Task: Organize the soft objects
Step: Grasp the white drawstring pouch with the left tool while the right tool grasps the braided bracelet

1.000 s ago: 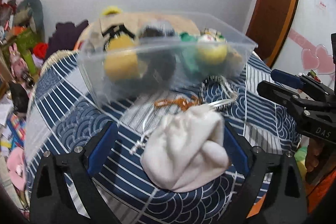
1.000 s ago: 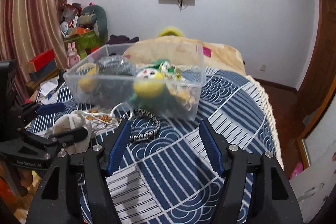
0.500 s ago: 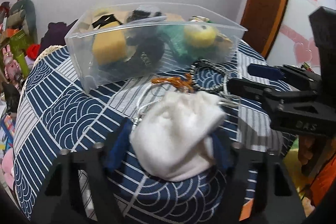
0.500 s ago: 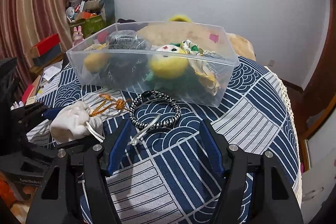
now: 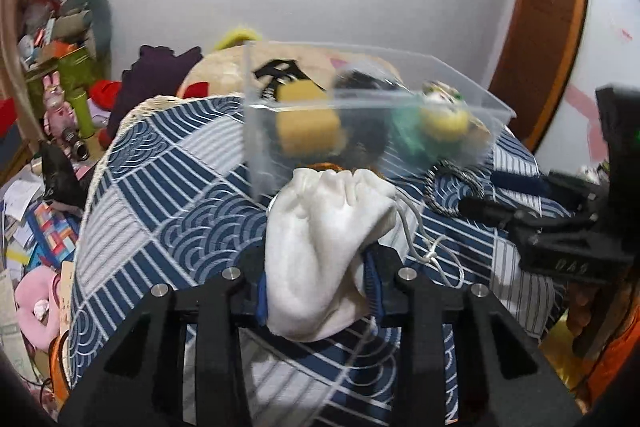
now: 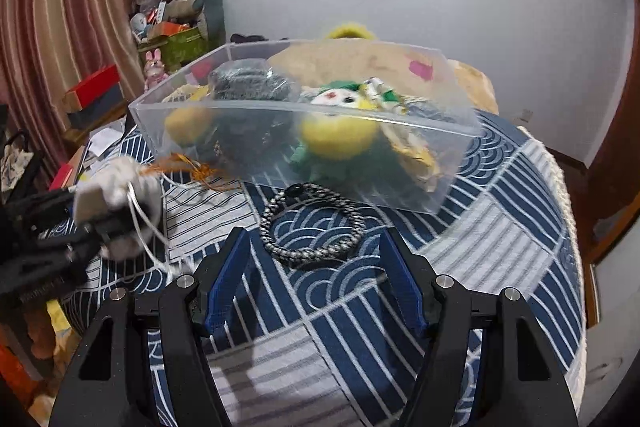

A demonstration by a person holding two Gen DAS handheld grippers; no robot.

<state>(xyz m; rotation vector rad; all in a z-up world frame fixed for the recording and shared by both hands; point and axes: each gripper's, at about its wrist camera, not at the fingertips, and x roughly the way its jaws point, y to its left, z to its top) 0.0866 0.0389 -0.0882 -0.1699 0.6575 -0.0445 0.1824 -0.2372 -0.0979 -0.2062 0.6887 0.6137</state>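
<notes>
White pouch clamped in left gripper; right gripper wide. Risk: dangling cord snagging bracelet, missing bin.

The clear plastic bin blocks the far side of the bedspread. Before its front wall lie a braided cord loop and an orange tassel; bare bedspread runs toward the right edge.
</notes>
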